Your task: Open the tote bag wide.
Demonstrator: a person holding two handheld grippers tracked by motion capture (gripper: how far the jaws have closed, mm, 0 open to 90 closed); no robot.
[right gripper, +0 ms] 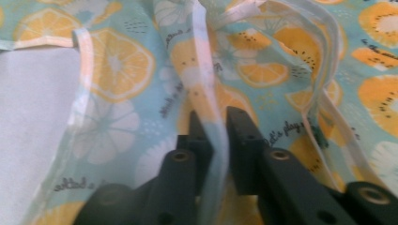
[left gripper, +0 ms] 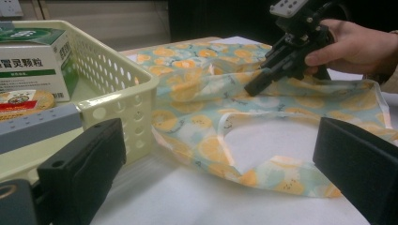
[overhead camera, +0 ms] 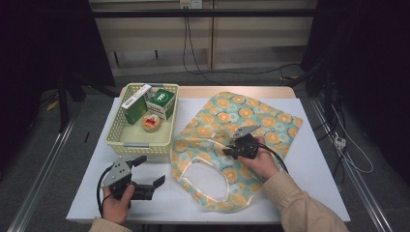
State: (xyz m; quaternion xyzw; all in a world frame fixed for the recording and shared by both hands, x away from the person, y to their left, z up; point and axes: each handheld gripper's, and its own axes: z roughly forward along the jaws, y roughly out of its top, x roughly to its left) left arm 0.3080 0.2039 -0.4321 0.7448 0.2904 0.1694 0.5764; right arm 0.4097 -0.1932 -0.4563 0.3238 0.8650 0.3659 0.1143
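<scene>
1. Cloth printed with orange slices on pale blue, a bag [overhead camera: 227, 140] with cut-out handles, lies flat on the white counter [overhead camera: 309, 164]; we see it cover the middle and right part, reaching from near the far edge almost to the near edge.
2. We see the right gripper [overhead camera: 231, 143] held low over the bag's middle, in the right hand [overhead camera: 263, 162], its tips pointing toward the left edge of the counter.
3. In the right gripper view we find its jaws brought nearly together and clamped on a raised fold of the bag's white-trimmed edge [right gripper: 211, 126], which runs up between them.
4. The bag's handle opening [overhead camera: 205, 179] shows bare counter through it, close to the near edge.
5. We see the left gripper [overhead camera: 150, 171] resting on the counter at the near left corner, held by the left hand [overhead camera: 117, 203], apart from the bag.
6. Its jaws stand wide apart with nothing between them; in the left gripper view the bag's near hem [left gripper: 263, 173] lies beyond them.
7. A pale yellow basket [overhead camera: 116, 133] with perforated walls sits toward the far left corner, its right wall just beside the bag's left edge.
8. Inside it we see two green-and-white boxes [overhead camera: 159, 102] standing at the far end and a small round tin [overhead camera: 151, 123] in front of them.
</scene>
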